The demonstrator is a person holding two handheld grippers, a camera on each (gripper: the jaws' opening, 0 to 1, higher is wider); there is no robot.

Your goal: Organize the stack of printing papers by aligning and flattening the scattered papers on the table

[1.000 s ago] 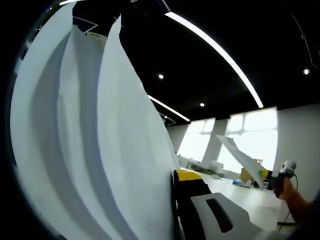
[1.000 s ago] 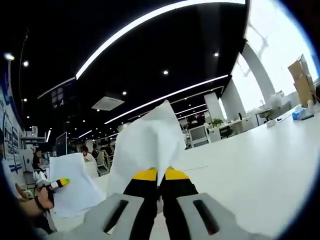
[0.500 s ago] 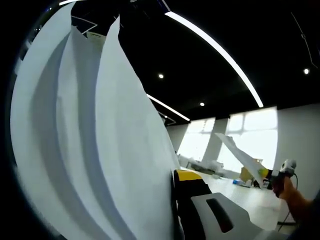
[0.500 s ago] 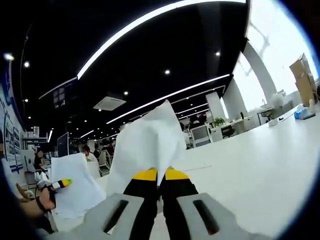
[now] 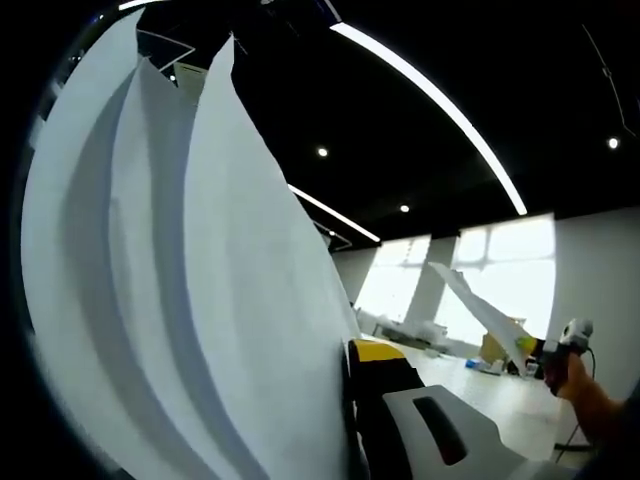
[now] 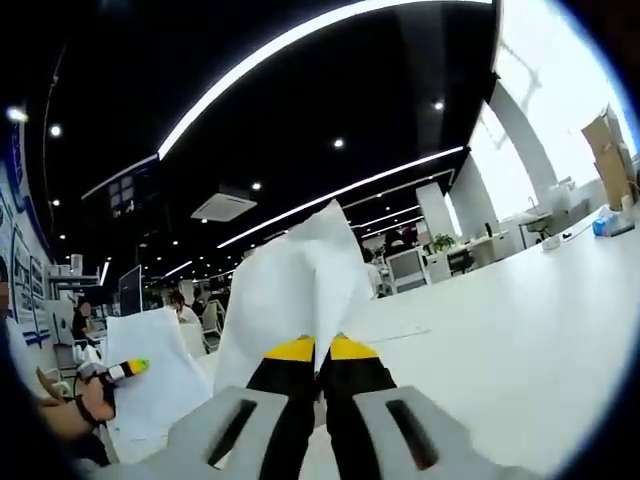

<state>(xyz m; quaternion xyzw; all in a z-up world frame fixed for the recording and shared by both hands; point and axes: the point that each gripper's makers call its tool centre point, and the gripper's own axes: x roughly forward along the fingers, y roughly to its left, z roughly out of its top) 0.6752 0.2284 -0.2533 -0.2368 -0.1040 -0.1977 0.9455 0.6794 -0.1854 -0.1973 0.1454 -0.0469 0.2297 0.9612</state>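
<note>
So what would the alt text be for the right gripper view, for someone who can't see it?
The right gripper, its yellow-tipped jaws shut, pinches white sheets of paper standing upright above a white table. At far left, a hand holds the left gripper beside more paper, in an open office under a dark ceiling with light strips.

Matt white paper, smooth but bowed into long soft folds, in the fanned sheets from nine to six o'clock of the left gripper view. Same matt paper, creased and slightly crumpled, in the sheet pinched at six o'clock of the right gripper view. Plastic on the right gripper: glossy yellow tips, satin black jaws, matt grey shells. Smooth white tabletop, faint sheen, toward four o'clock. Dark matt ceiling, glossy light strips.
</note>
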